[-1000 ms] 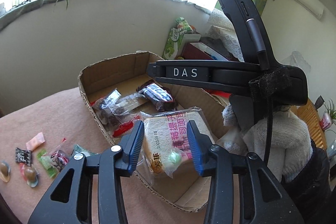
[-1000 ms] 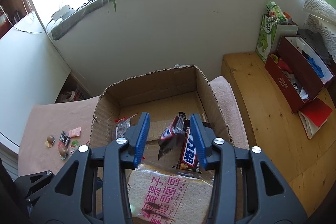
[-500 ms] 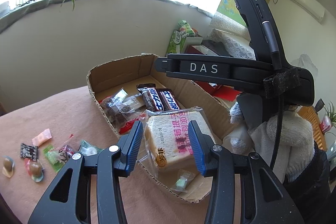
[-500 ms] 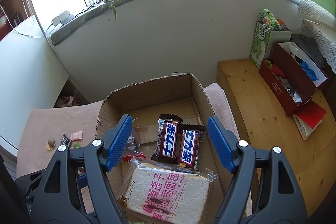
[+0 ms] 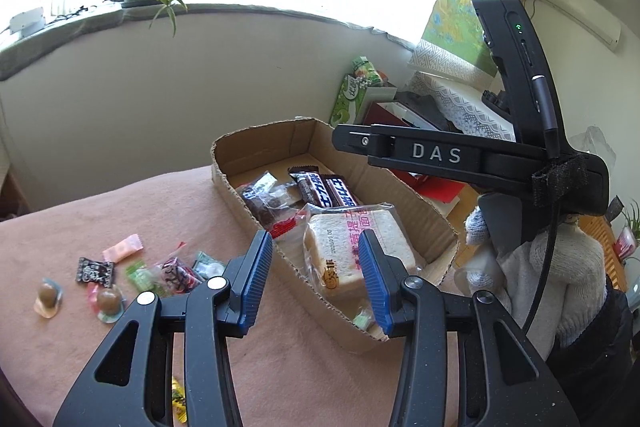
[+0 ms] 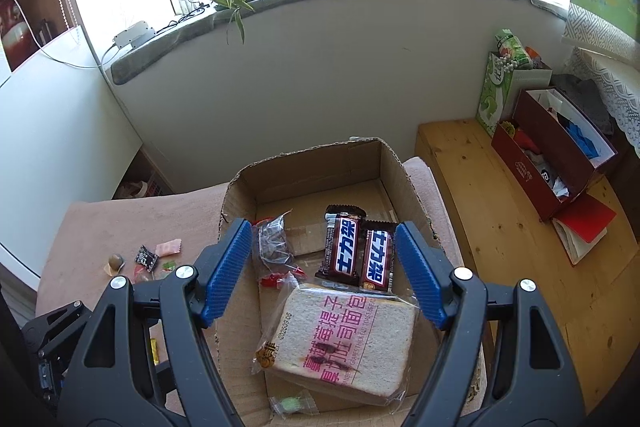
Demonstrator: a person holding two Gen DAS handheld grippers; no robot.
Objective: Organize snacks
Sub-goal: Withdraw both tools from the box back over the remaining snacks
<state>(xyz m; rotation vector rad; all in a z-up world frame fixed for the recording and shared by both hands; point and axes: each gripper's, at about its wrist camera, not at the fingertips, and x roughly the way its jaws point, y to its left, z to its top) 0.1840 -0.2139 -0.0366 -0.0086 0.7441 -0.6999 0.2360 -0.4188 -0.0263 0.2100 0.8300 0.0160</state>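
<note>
Inside the cardboard box (image 6: 308, 183) on the pink-covered surface (image 5: 120, 211), a bagged slice of bread (image 6: 344, 339) lies nearest the cameras, with two chocolate bars (image 6: 358, 253) side by side just beyond it and a clear bag of dark snacks (image 6: 274, 247) to their left. Only the right wrist view shows the box floor from above, a small green candy (image 6: 290, 405) at its near end, and the wooden bench (image 6: 500, 227) beside it. Only the left wrist view shows the right gripper (image 5: 460, 155) hanging over the box and the scattered candies (image 5: 120, 275) well apart from it on the cloth. Seen from its own camera, the right gripper (image 6: 324, 267) stands wide and empty; a second ago it pinched the two bars. The left gripper (image 5: 316, 279), half open and holding nothing, has drawn back from the bread.
</note>
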